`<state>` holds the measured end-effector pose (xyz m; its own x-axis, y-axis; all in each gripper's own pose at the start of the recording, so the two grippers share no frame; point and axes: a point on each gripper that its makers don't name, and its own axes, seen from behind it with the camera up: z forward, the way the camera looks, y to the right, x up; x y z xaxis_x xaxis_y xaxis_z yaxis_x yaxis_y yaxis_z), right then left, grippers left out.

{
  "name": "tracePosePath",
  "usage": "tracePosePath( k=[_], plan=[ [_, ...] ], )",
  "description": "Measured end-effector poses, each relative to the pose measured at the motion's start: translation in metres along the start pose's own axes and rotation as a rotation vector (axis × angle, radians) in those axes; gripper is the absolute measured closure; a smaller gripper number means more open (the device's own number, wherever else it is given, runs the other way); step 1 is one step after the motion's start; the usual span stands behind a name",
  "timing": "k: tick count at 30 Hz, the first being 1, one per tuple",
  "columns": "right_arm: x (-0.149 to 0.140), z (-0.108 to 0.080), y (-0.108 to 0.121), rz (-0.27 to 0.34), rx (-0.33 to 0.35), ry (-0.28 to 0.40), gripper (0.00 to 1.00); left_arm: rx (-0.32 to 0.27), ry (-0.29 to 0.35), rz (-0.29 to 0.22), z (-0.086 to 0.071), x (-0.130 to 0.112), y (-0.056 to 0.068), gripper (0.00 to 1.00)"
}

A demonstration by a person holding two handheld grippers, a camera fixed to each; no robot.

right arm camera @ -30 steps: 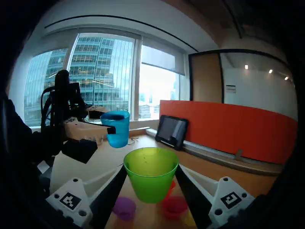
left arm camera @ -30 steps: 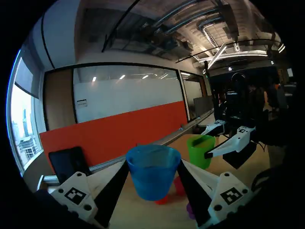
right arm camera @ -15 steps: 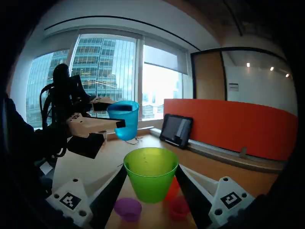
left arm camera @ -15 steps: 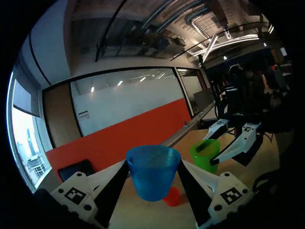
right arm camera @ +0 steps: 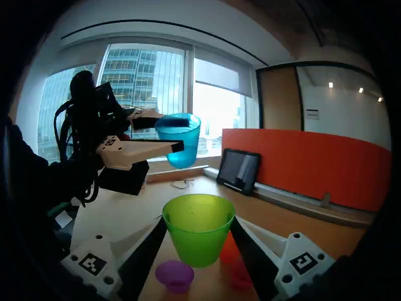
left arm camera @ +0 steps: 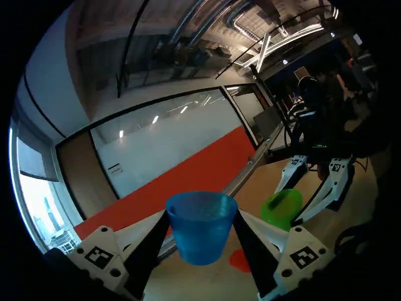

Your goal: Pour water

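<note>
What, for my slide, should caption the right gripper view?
Right gripper grips a green cup; left gripper holds a blue cup higher.

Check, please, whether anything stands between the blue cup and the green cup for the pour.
Nothing visible does. In the right gripper view the blue cup hangs above and left of the green cup, with only open air between them.

Above-left of nearer cup (right arm camera: pixel 199 231), perhaps behind it, raised cup (right arm camera: pixel 178 143).

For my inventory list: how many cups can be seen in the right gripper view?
5: blue cup in the left tool, green cup in the right tool; purple cup, orange cup and red cup on the table below. Others may be hidden.
</note>
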<state>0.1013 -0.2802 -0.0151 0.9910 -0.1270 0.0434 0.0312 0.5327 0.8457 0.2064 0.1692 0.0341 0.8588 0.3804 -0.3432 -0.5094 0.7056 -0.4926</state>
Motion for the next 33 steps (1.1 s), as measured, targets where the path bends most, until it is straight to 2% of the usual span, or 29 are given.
tracePosePath(
  k=[12, 21, 33],
  plan=[
    [-0.002, 0.011, -0.014, -0.002, 0.032, -0.001, 0.09, -0.007, 0.013, 0.132, 0.007, 0.018, 0.005, 0.14],
    [-0.004, 0.016, -0.019, -0.001, 0.049, -0.001, 0.09, -0.010, 0.025, 0.214, 0.008, 0.031, 0.009, 0.14],
    [-0.006, 0.019, -0.023, 0.002, 0.062, -0.003, 0.09, 0.007, 0.037, 0.297, 0.010, 0.041, 0.003, 0.14]
  ],
)
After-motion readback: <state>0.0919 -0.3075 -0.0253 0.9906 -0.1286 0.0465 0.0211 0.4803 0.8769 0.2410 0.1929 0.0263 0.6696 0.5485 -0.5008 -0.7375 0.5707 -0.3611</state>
